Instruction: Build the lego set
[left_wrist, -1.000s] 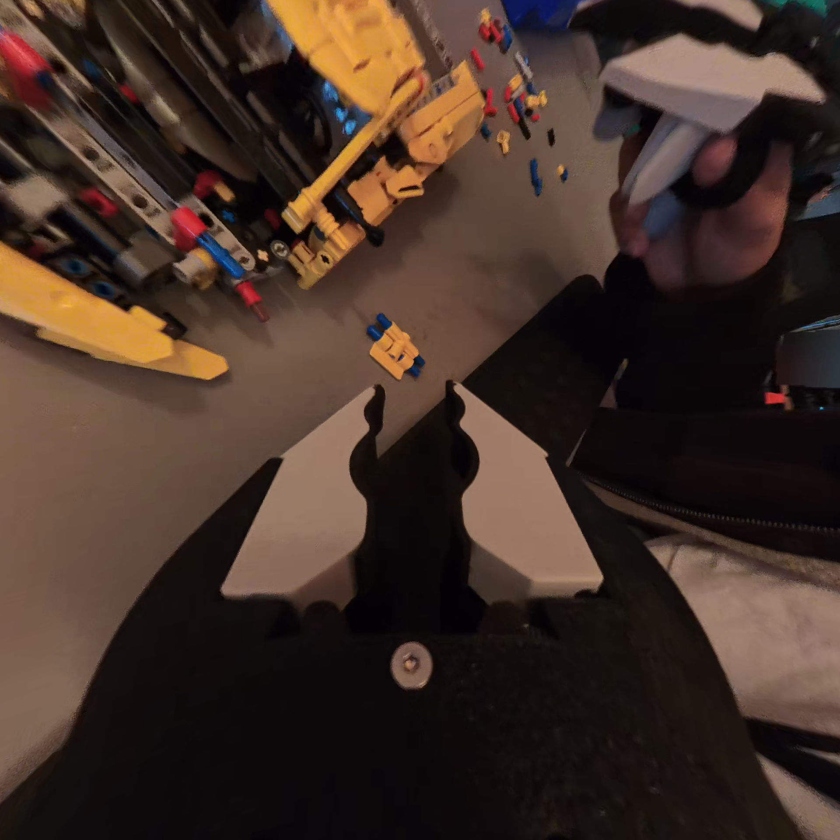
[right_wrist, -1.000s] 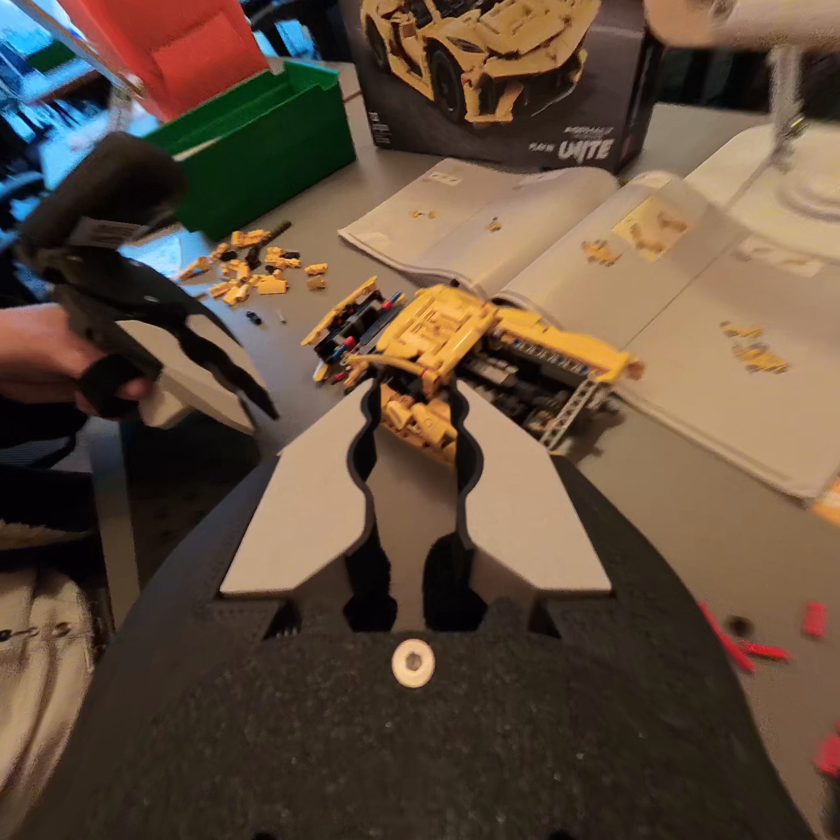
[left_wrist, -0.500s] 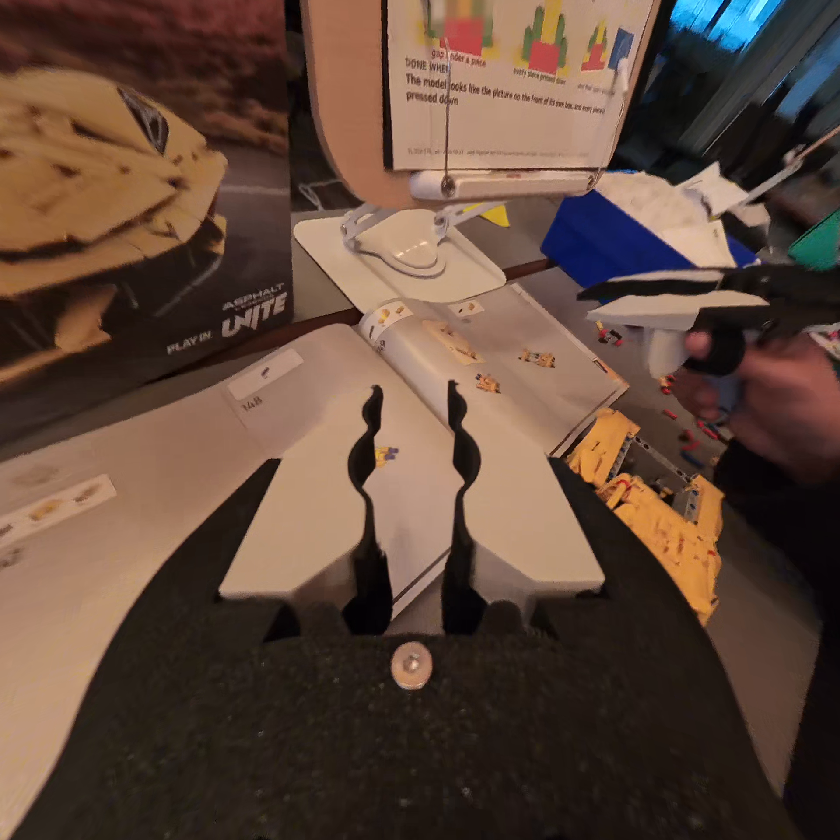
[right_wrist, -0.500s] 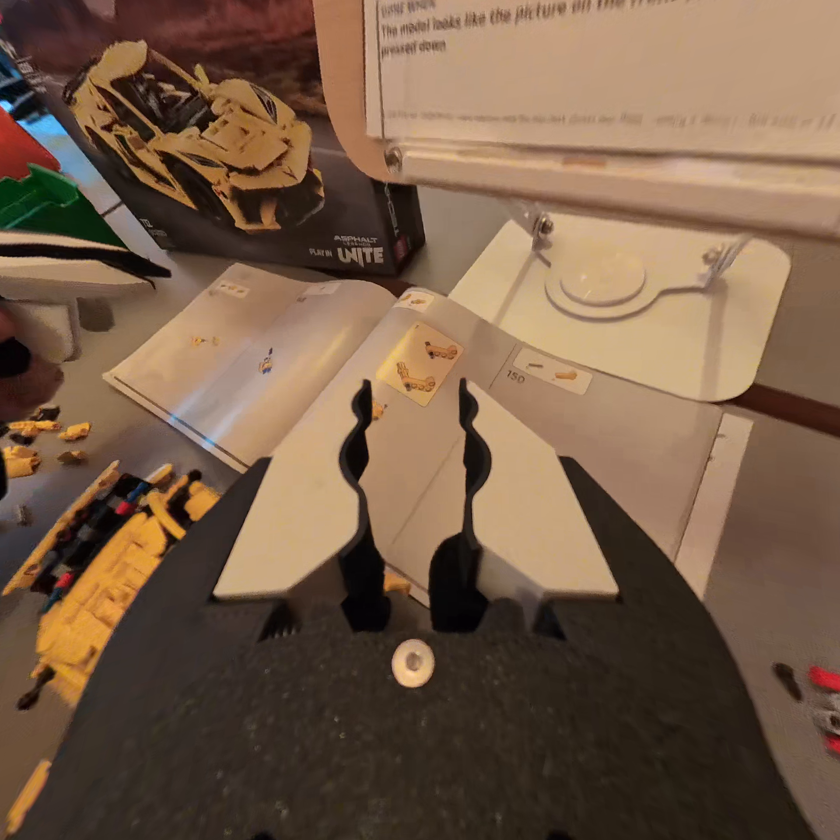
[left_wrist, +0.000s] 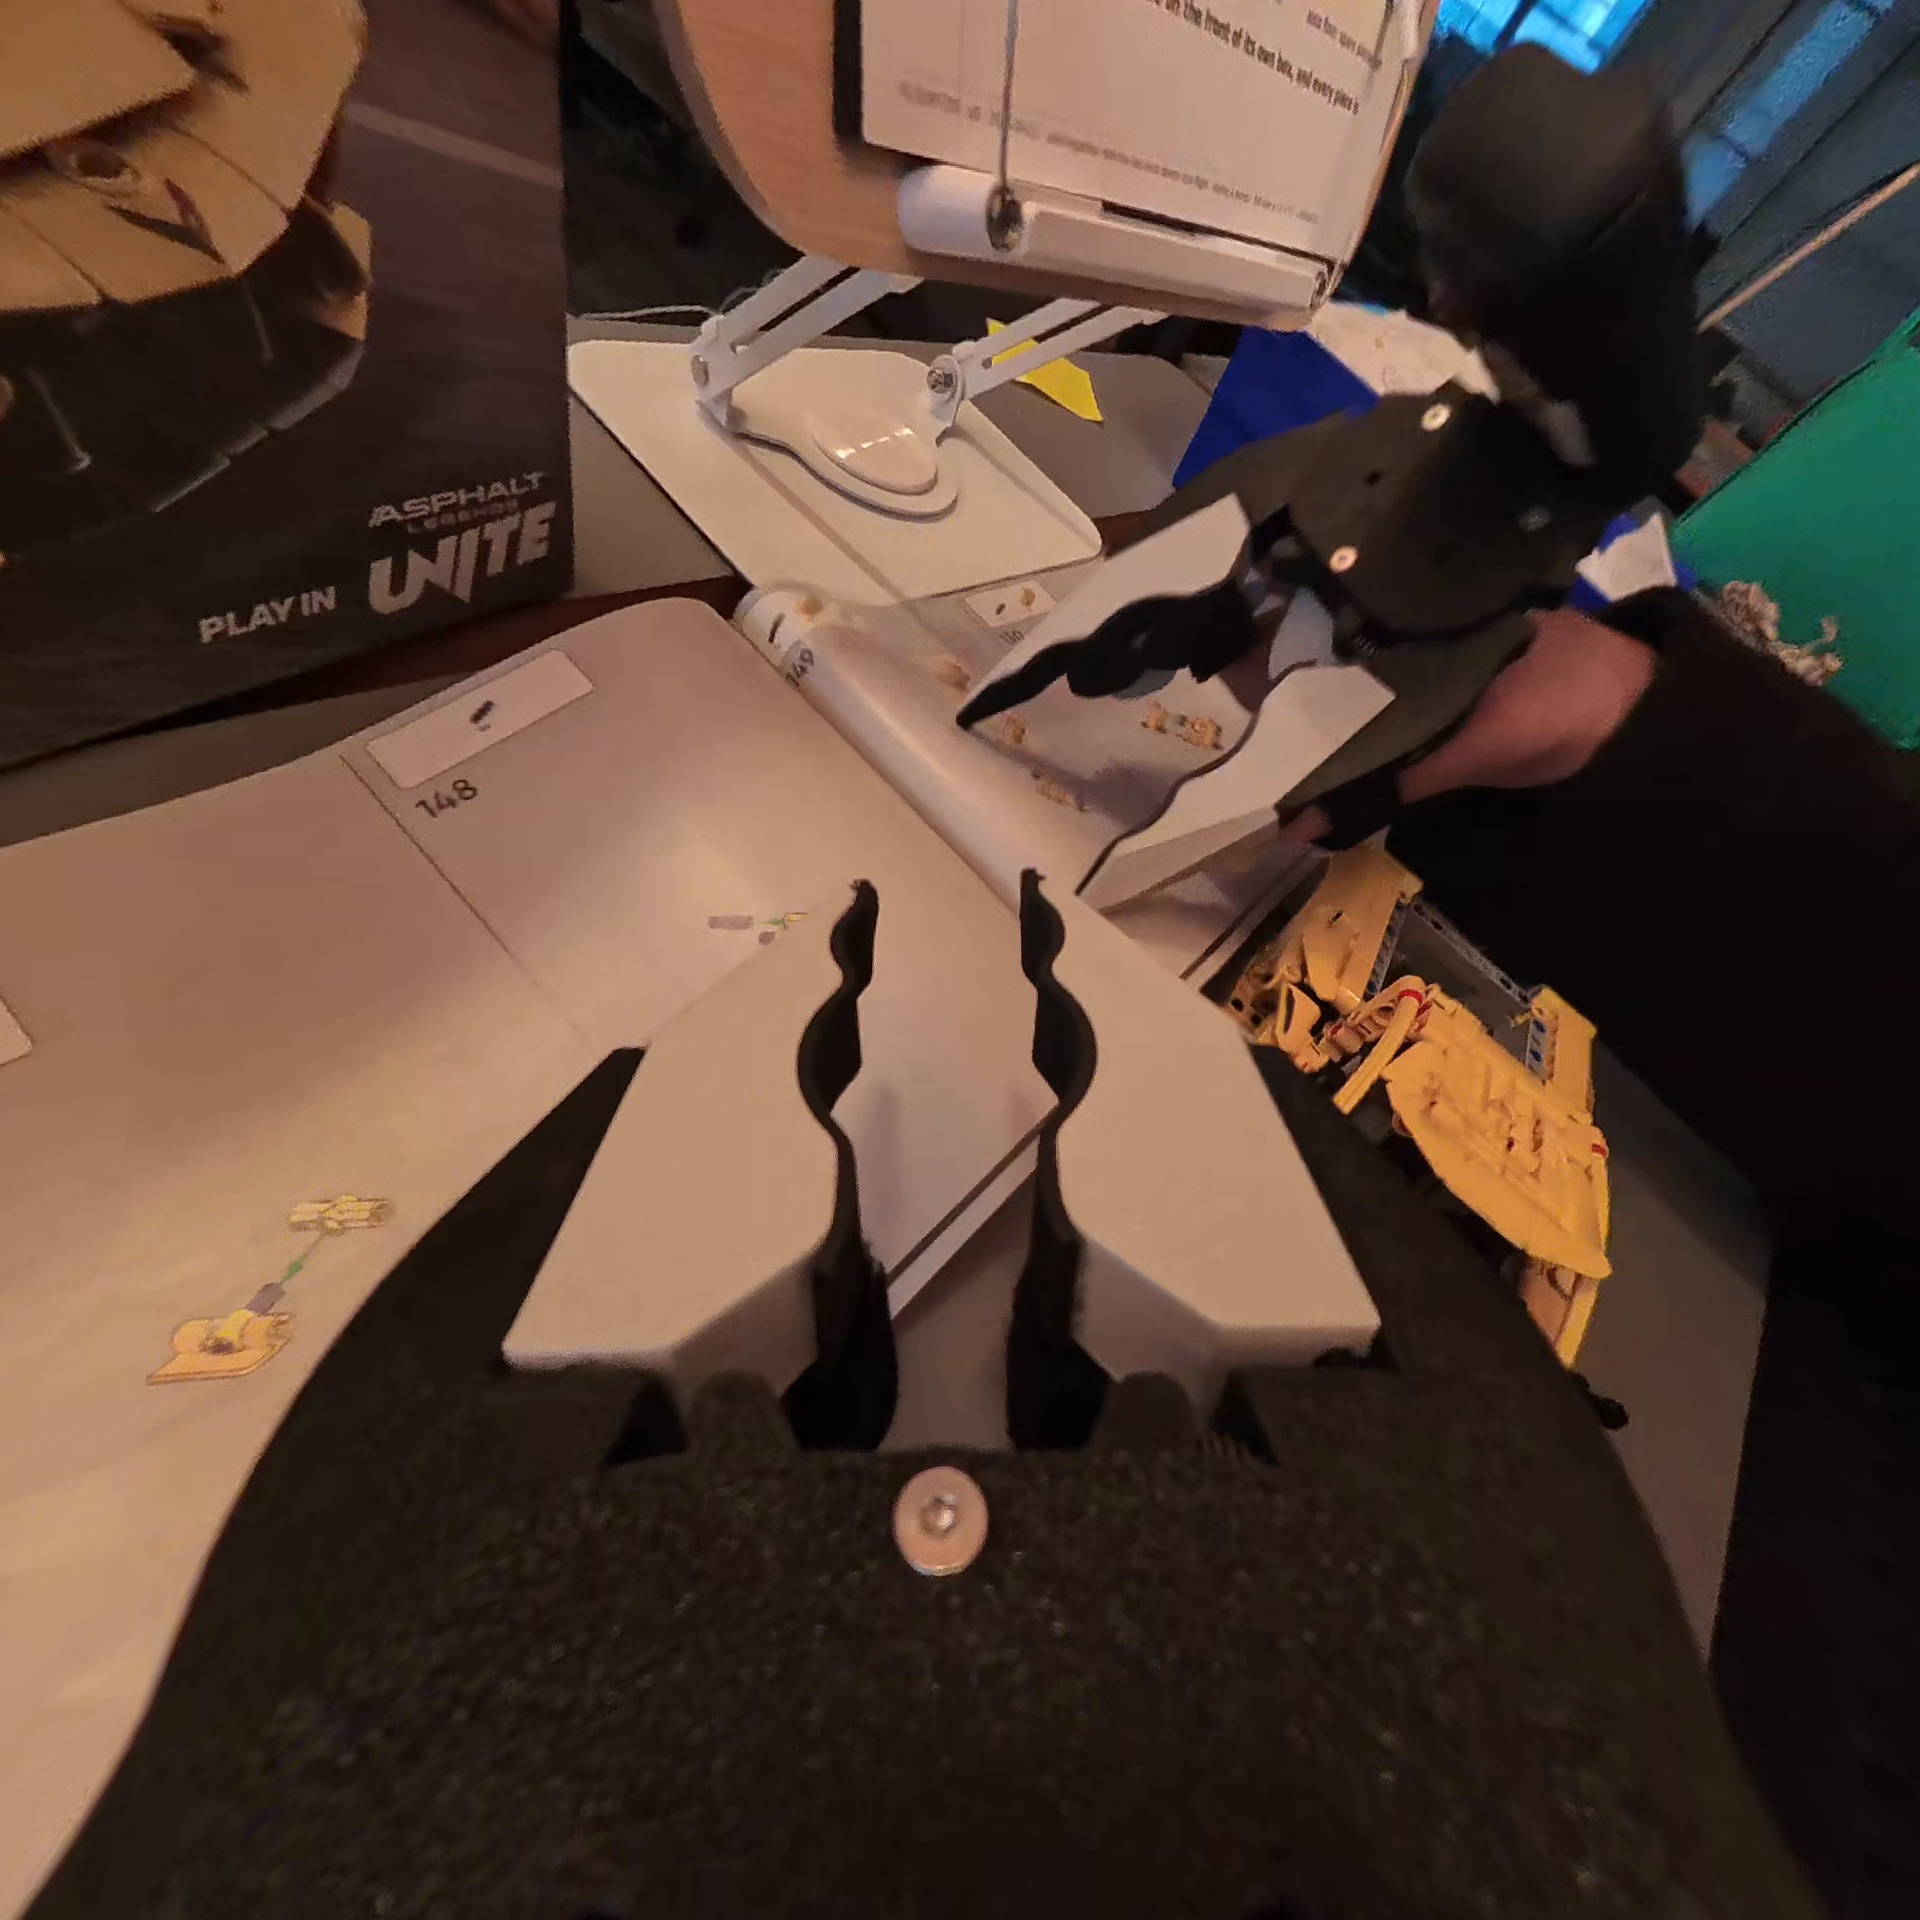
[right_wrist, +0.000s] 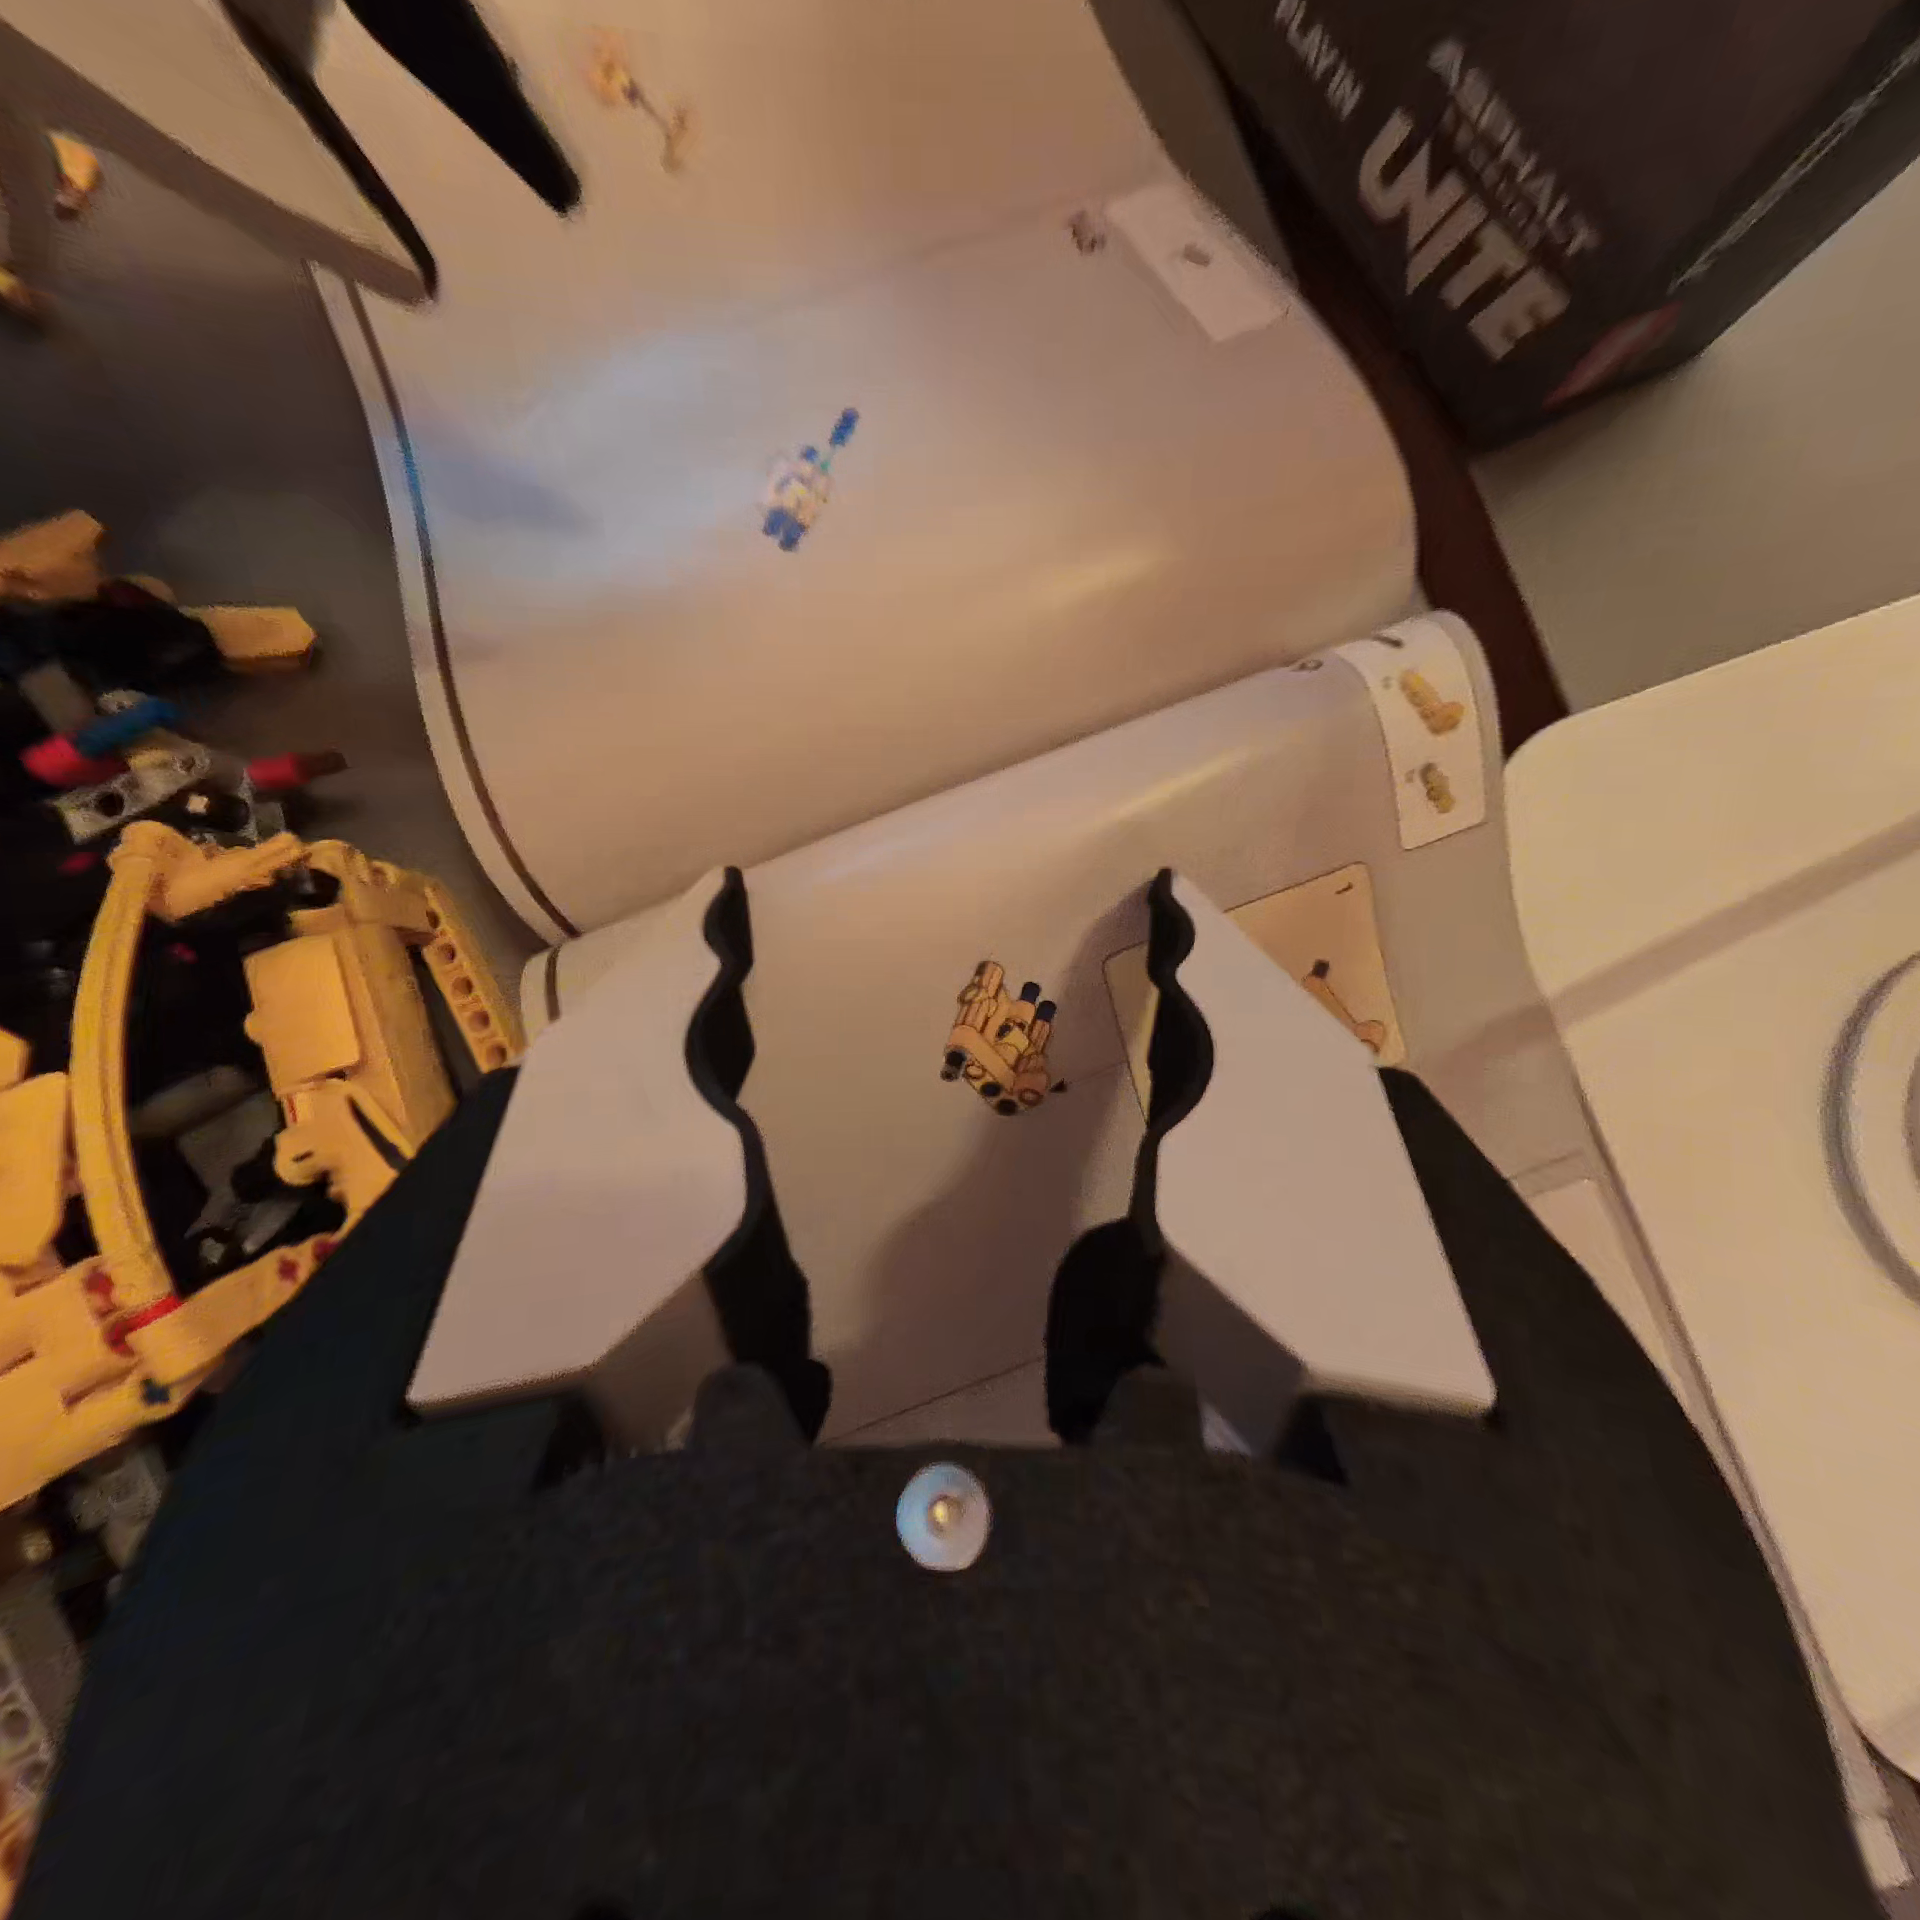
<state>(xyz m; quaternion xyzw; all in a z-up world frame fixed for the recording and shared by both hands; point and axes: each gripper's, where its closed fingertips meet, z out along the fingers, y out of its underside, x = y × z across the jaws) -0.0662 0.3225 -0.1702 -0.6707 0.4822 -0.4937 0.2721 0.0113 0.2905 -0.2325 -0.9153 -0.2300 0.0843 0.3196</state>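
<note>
**Both tongs over the manual, model waiting alongside**

The half-built yellow lego car (right_wrist: 239, 1049) lies on the grey counter (right_wrist: 1704, 436), touching the near edge of the open instruction booklet (right_wrist: 883, 582); in the left wrist view it (left_wrist: 1455, 1091) sits to the right of the pages. The right tongs (right_wrist: 945, 894) hang over the right-hand page with their fingers spread wide and empty, framing a printed drawing of a small yellow sub-assembly. The left tongs (left_wrist: 940, 899) hover over the left-hand page (left_wrist: 644, 883), fingers parted by a narrower gap, also carrying nothing.

The step in hand looks like reading the next build stage. To do it well, hold both tongs steady above the paper so the drawing and the parts call-out are legible, and avoid dragging a fingertip across the curled pages near the spine. Then match the drawn piece against the loose parts before reaching.

Behind the booklet stands the dark set box (left_wrist: 281, 416), and beside it a white stand (left_wrist: 831, 457) holding a clipboard sheet.
</note>
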